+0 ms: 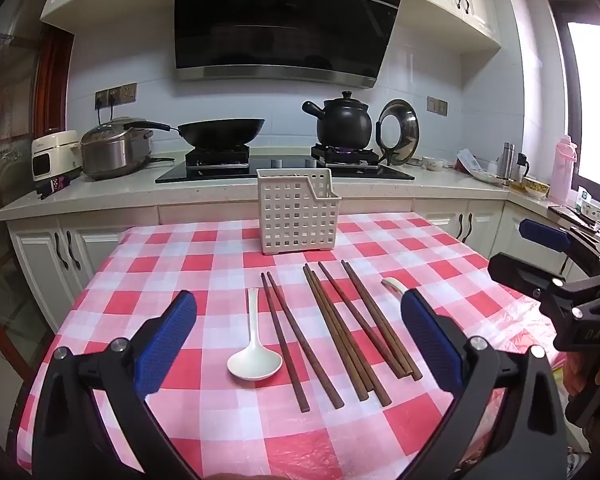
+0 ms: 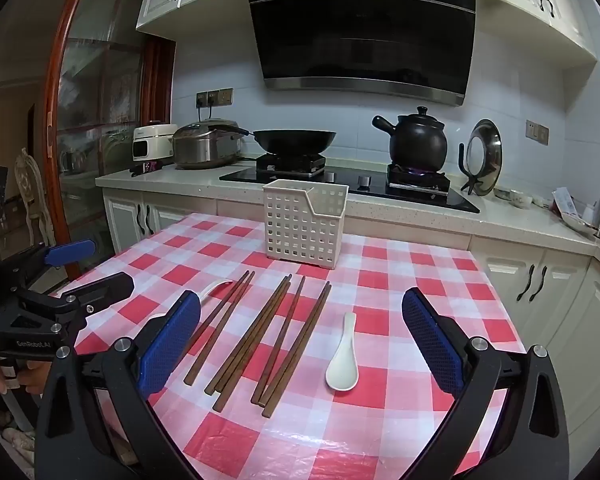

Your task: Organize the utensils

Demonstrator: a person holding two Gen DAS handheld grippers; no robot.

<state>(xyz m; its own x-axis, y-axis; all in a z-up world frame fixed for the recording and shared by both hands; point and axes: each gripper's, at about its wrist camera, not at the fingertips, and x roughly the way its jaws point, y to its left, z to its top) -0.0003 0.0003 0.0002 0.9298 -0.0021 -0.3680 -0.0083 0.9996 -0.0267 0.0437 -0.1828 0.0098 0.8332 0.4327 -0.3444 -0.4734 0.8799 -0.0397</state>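
Several brown wooden chopsticks (image 1: pixel 340 328) lie in pairs on the red-and-white checked table; they also show in the right wrist view (image 2: pixel 260 340). A large white ladle-like spoon (image 1: pixel 253 344) lies at their left. A smaller white spoon (image 2: pixel 343 356) lies at their right, half hidden in the left wrist view (image 1: pixel 394 285). A white perforated utensil basket (image 1: pixel 298 210) stands upright behind them, also in the right wrist view (image 2: pixel 304 222). My left gripper (image 1: pixel 300 332) is open above the utensils. My right gripper (image 2: pixel 300 336) is open and empty above them too.
Behind the table runs a kitchen counter with a wok (image 1: pixel 220 132), a black clay pot (image 1: pixel 342 120) over a lit burner, a pressure cooker (image 1: pixel 112 150) and a pot lid on a stand (image 1: pixel 398 130). The table's edges fall off left and right.
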